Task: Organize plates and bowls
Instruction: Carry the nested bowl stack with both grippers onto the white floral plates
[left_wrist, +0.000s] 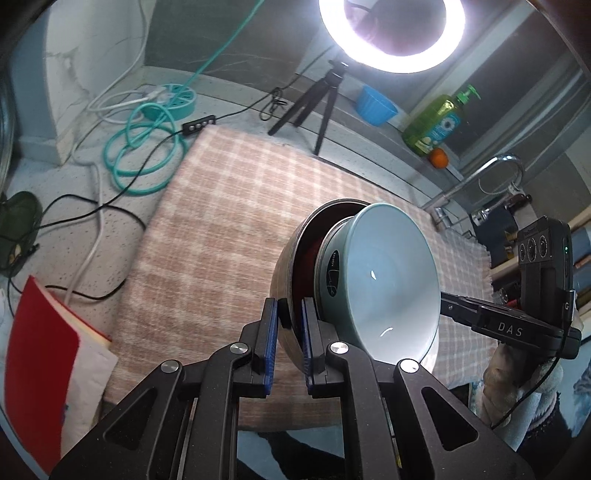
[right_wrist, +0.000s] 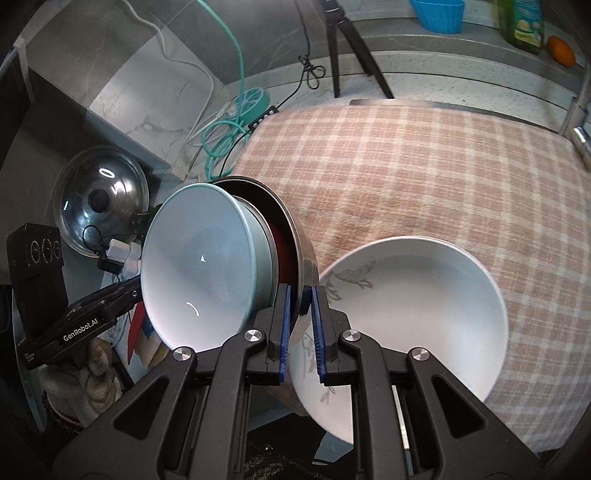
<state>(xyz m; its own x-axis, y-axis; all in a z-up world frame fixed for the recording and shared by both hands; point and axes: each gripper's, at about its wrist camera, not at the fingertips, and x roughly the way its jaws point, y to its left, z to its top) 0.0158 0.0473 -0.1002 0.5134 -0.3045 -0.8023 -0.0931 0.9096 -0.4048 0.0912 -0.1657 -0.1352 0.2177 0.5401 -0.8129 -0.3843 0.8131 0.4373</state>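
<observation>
Steel, brushed outside and dark red inside: a metal bowl (left_wrist: 286, 273) is gripped at its rim from two opposite sides. The left gripper (left_wrist: 290, 332) has its blue ribbed pads closed on the rim nearest that camera, and the right gripper (right_wrist: 299, 317) clamps the opposite rim the same way. The bowl is tipped on edge above the pink-and-cream checked cloth (left_wrist: 229, 206). Nested inside it sits a pale teal ceramic bowl (left_wrist: 384, 280), glossy and smooth, its mouth facing outward. Just beside the right gripper, a white porcelain bowl (right_wrist: 413, 317) with a grey leaf print overhangs the cloth's near edge. Most of the woolly cloth lies bare toward the tripod (left_wrist: 314, 103) of a lit ring light (left_wrist: 391, 33). Coiled teal cable (left_wrist: 144, 162) clutters the speckled counter (left_wrist: 48, 210) left of the cloth.
</observation>
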